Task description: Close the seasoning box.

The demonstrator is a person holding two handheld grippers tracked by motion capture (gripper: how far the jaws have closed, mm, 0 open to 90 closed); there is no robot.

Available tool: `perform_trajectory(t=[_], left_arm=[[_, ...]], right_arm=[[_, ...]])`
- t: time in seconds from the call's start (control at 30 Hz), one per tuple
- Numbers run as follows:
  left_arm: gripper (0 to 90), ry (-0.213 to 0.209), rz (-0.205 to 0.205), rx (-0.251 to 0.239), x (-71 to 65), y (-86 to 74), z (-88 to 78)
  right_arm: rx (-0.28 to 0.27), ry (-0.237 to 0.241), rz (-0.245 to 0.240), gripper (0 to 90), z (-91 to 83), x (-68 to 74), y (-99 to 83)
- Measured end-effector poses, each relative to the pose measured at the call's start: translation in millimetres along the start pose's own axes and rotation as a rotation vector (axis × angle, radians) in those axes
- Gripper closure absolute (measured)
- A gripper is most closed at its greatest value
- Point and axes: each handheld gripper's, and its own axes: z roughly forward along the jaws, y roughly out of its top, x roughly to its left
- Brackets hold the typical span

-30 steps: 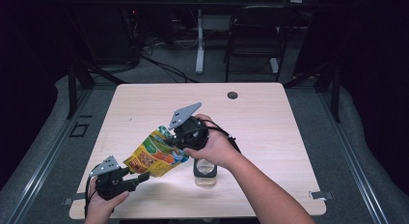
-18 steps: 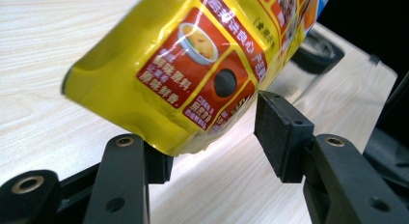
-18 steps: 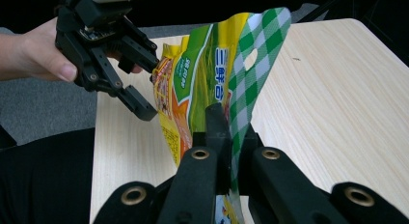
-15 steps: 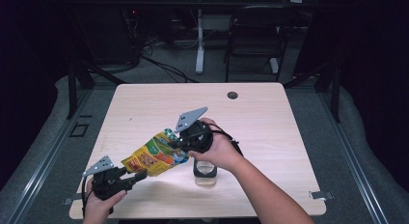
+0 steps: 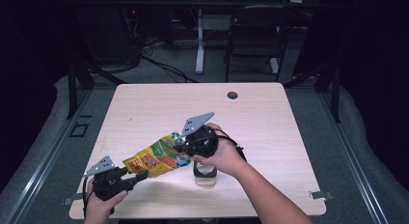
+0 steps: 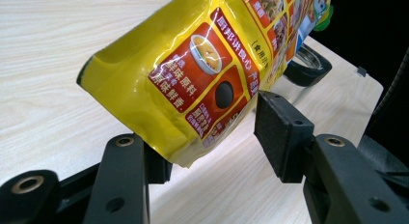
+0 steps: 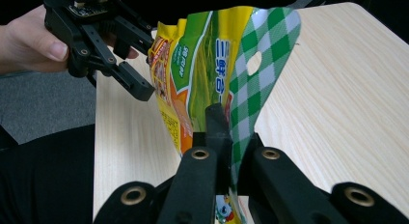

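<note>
A yellow and green seasoning bag (image 5: 156, 159) hangs slanted over the table's front left part. My right gripper (image 5: 181, 147) is shut on its green checked top edge (image 7: 255, 45); in the right gripper view the jaws (image 7: 219, 118) pinch the film flat. My left gripper (image 5: 137, 175) stands open at the bag's lower yellow end (image 6: 193, 64). That end lies between the jaws (image 6: 202, 125), resting against one, and the other pad (image 6: 279, 132) is a little apart from it. My left gripper (image 7: 144, 62) also appears at the bag's far end in the right gripper view.
A glass jar with a black rim (image 5: 205, 178) stands on the wooden table (image 5: 270, 113) right under my right hand, near the front edge. A small round cable hole (image 5: 232, 95) is at the table's back. A chair (image 5: 255, 31) and cables lie beyond the table.
My right gripper has sunk a little with the bag's top, so the bag now lies lower and flatter. The left gripper has stayed at the bag's lower end.
</note>
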Motion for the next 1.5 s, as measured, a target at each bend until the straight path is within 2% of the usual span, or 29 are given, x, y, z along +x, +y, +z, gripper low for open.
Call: perform_trajectory(t=[0.27, 0.4, 0.5, 0.53, 0.57, 0.6, 0.7, 0.73, 0.8, 1.03, 1.17, 1.37, 1.5], left_arm=[[51.7, -0.003, 0.017, -0.004, -5.5, 2.6, 0.9], [51.7, -0.026, 0.019, -0.004, -6.7, 4.6, 1.4], [51.7, -0.006, 0.033, 0.002, -9.0, 6.9, 2.1], [51.7, -0.018, 0.032, 0.001, -9.0, 7.6, 2.3], [51.7, -0.006, 0.032, 0.0, -9.9, 8.0, 2.5], [51.7, -0.022, 0.04, 0.022, -9.2, 9.4, 1.3], [51.6, -0.017, 0.042, 0.004, -10.3, 9.9, 2.5], [51.6, -0.016, 0.049, 0.016, -10.4, 10.8, 1.6], [51.8, 0.007, 0.056, -0.005, -12.5, 10.8, 2.3], [52.2, 0.011, 0.066, 0.022, -15.3, 15.9, 2.9], [53.6, 0.021, 0.075, 0.012, -18.0, 19.0, 3.3], [56.0, 0.026, 0.096, 0.038, -21.0, 25.3, 0.7], [57.2, 0.026, 0.105, 0.038, -23.7, 27.6, 0.0]], right_arm=[[-0.017, -0.016, 0.013, 90.0, -5.1, 3.1, -11.3], [-0.022, -0.019, 0.026, 89.9, -5.7, 1.8, -18.9], [-0.029, -0.019, 0.039, 90.0, -5.5, 0.4, -24.5], [-0.034, -0.019, 0.044, 90.0, -5.5, 0.2, -25.9], [-0.034, -0.022, 0.045, 90.0, -6.0, -0.2, -26.8], [-0.04, -0.021, 0.048, 90.0, -6.3, -0.3, -27.6], [-0.046, -0.025, 0.042, 90.0, -7.7, 0.0, -29.2], [-0.045, -0.024, 0.037, 89.9, -8.0, -0.2, -29.9], [-0.054, -0.022, 0.04, 90.0, -7.9, -0.4, -31.8], [-0.081, -0.026, 0.054, 90.0, -8.7, -1.2, -40.3], [-0.112, -0.024, 0.07, 89.9, -10.5, -1.7, -45.8], [-0.132, -0.018, 0.085, 89.8, -12.3, -2.8, -50.3], [-0.147, -0.019, 0.093, 89.6, -13.3, -3.3, -53.6]])
